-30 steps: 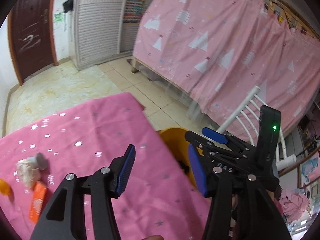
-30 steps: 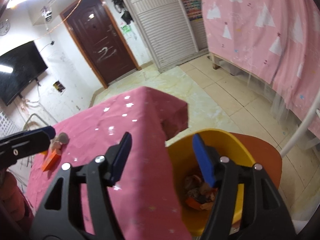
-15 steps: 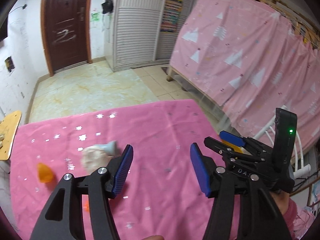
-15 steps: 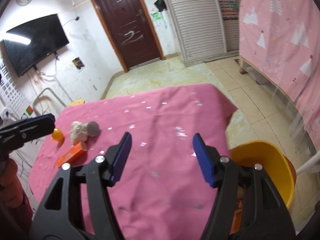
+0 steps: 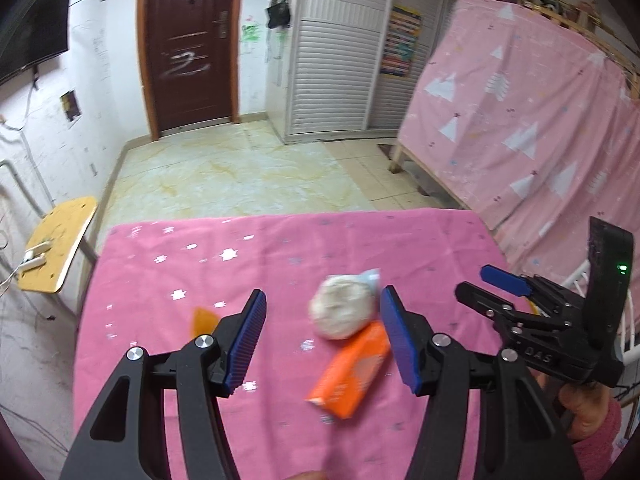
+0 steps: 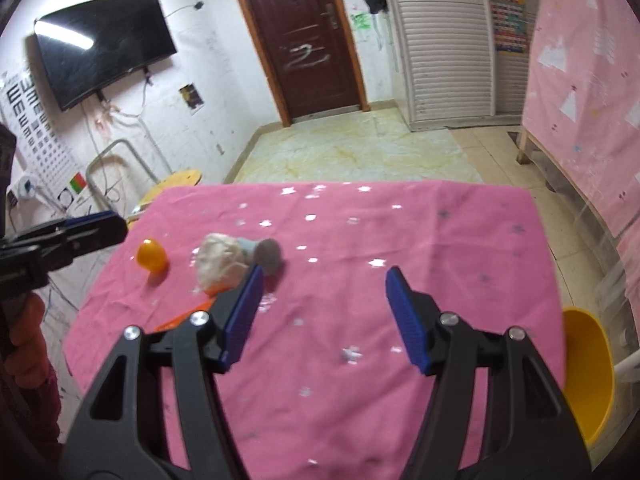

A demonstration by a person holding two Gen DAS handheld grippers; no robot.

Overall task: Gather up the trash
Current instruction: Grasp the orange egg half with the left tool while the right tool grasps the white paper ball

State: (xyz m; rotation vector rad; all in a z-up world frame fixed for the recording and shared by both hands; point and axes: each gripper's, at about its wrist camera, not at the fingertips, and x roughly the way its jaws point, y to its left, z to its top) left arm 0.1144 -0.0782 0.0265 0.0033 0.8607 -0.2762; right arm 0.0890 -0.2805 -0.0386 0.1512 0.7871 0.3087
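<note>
Left gripper, wide and empty, lines up over the crumpled wad and orange carton for pickup.

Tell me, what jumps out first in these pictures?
A bright pink star-speckled cloth covers the table, with a crumpled whitish wad and an orange carton lying together in the middle. A small orange egg-shaped thing sits apart near the cloth's left edge, and a yellow plastic bin waits beyond its right edge.
</note>
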